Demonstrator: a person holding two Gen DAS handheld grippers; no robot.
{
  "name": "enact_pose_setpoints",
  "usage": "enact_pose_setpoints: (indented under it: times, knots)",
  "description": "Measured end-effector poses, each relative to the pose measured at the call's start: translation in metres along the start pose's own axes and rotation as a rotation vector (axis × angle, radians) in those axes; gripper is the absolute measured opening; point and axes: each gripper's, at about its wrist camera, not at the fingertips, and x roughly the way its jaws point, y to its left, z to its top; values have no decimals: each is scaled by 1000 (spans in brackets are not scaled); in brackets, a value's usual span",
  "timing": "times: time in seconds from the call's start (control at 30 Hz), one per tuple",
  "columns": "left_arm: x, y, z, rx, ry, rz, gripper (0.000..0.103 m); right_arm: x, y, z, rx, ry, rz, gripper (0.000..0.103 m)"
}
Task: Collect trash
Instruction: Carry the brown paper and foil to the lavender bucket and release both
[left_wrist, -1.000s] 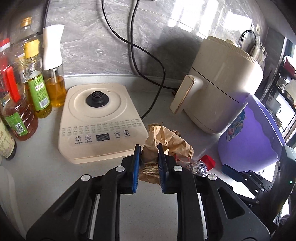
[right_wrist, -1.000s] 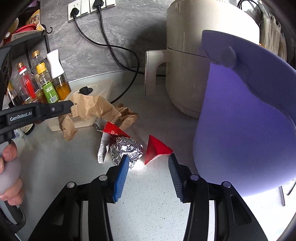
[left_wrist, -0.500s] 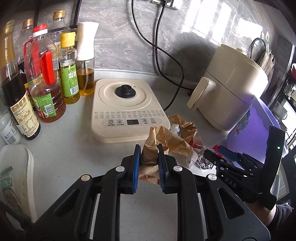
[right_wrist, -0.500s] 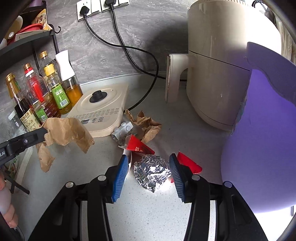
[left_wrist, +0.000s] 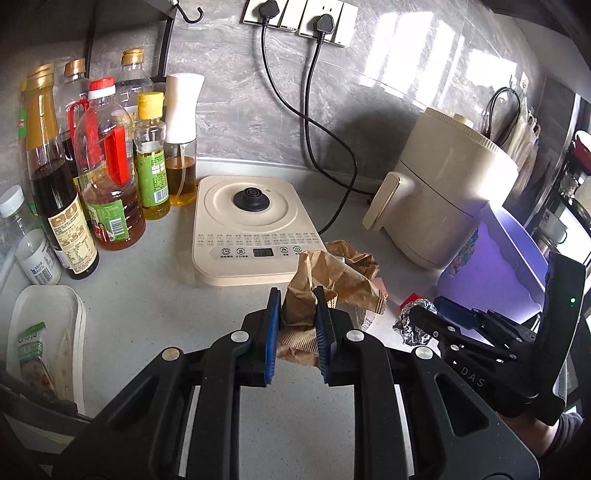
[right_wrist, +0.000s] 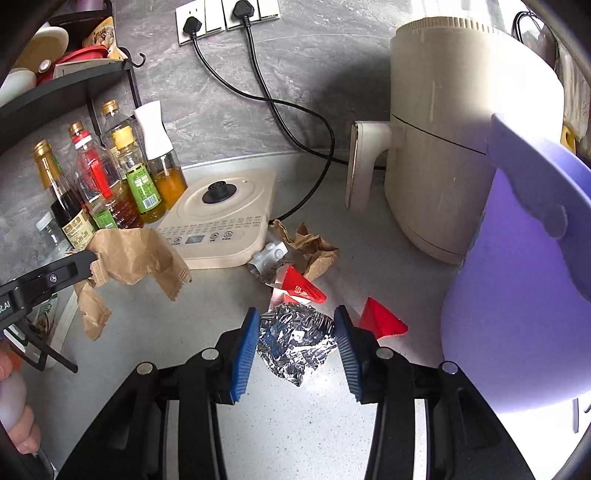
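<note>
The left gripper (left_wrist: 297, 308) is pinching a crumpled brown paper bag (left_wrist: 325, 282), blue pads clamped on it from both sides. From the right wrist view that bag (right_wrist: 135, 254) is hanging clear of the counter (right_wrist: 207, 321), with a torn strip dangling under it.

The right gripper (right_wrist: 295, 334) is sitting spread wide with a foil wad (right_wrist: 295, 338) right between its pads. The foil is lying on the counter and I can't tell if either pad is actually touching it, so it's bracketed rather than gripped.

The rest of the trash is lying just past the foil: a red wrapper (right_wrist: 301, 286), a red triangular scrap (right_wrist: 382, 323) off to the right, a small white plastic piece (right_wrist: 267, 254) and a second lump of brown paper (right_wrist: 308, 247) near the corner of the cream cooktop (right_wrist: 225, 218).

A purple bin (right_wrist: 517, 288) is filling the right side of the right wrist view, standing next to the foil and against the cream air fryer (right_wrist: 461, 140). Oil and sauce bottles (left_wrist: 107, 177) are lined up at the back left against the grey wall, and a white tray (left_wrist: 48, 332) is sitting at the left edge.
</note>
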Motion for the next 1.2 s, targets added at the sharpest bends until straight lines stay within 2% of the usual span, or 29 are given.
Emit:
enact_pose_setpoints:
  times: [0.2,0.4,0.77,1.07,1.17,1.2]
  knots:
    - [-24,-14,7,18,-54,-18,18,-47,7,10,-27,-77,33,40]
    - [-44,-30,18,40,-101,-39,18,-93,-5,29,-25,-164,9,40]
    - [-61,-62,37,88,-163,-82,18,-160,-59,72,27,-315,-116,40]
    - [-57,-86,50,103,-183,-126,18,-182,-113,85,73,-343,-227,41]
    - [-54,-97,51,117,-182,-148,18,-183,-125,84,75,-330,-251,49]
    - [-54,-101,51,123,-181,-155,18,-182,-129,82,82,-326,-252,67]
